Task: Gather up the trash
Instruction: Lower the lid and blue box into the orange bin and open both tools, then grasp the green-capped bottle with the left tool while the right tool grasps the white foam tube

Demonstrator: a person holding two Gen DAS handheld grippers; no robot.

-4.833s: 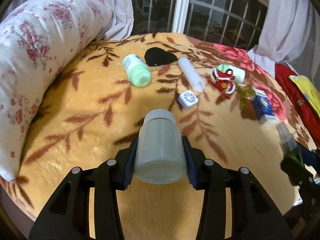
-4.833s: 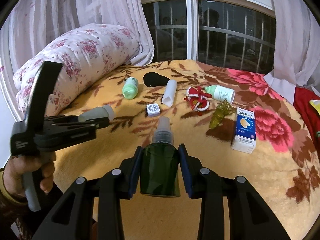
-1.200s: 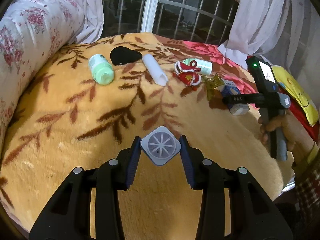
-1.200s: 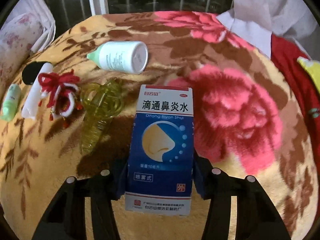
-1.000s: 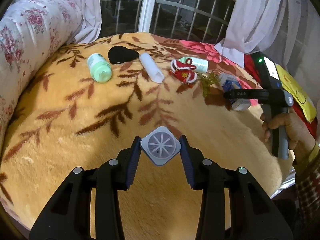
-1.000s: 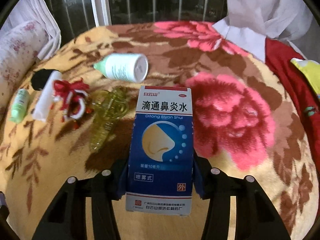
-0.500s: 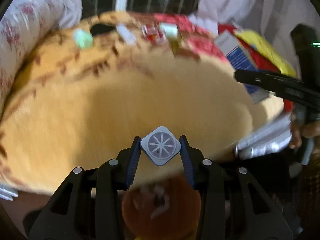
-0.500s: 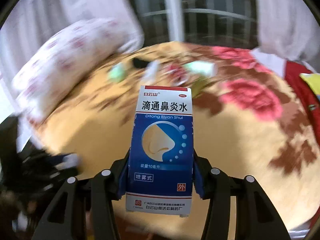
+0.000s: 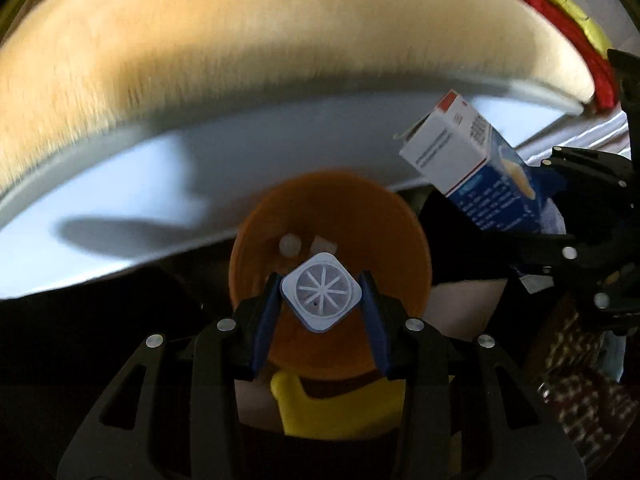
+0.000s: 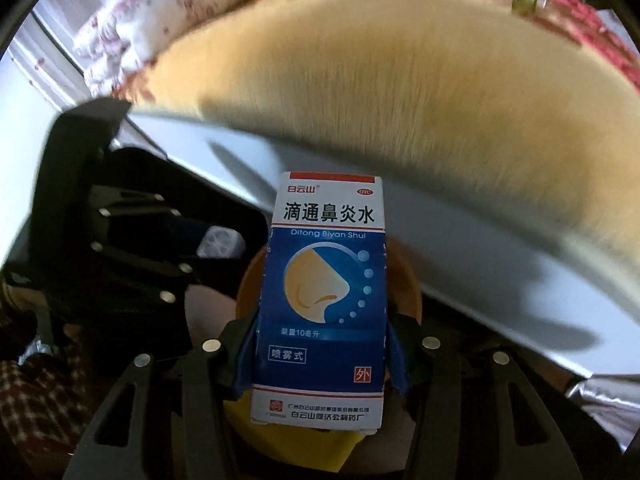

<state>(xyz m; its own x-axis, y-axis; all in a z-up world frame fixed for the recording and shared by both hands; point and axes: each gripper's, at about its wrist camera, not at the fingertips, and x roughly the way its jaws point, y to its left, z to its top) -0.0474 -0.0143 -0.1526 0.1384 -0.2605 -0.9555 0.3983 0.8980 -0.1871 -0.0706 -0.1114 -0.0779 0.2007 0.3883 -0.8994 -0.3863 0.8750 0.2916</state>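
Fingers of the left gripper (image 9: 320, 300) are opening around the white square cap (image 9: 320, 295) above the orange bin (image 9: 404, 236), below the bed (image 9: 240, 60) edge; right gripper (image 10: 320, 356) clamps the blue box (image 10: 324, 300) just beside.

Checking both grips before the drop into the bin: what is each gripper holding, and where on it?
Left gripper, jaws opening: small white square piece, by two opposite corners. Right gripper: blue medicine box, by its lower side edges.

1 box (image 10: 326, 300); 1 cap (image 9: 321, 290); 1 bin (image 9: 404, 240)
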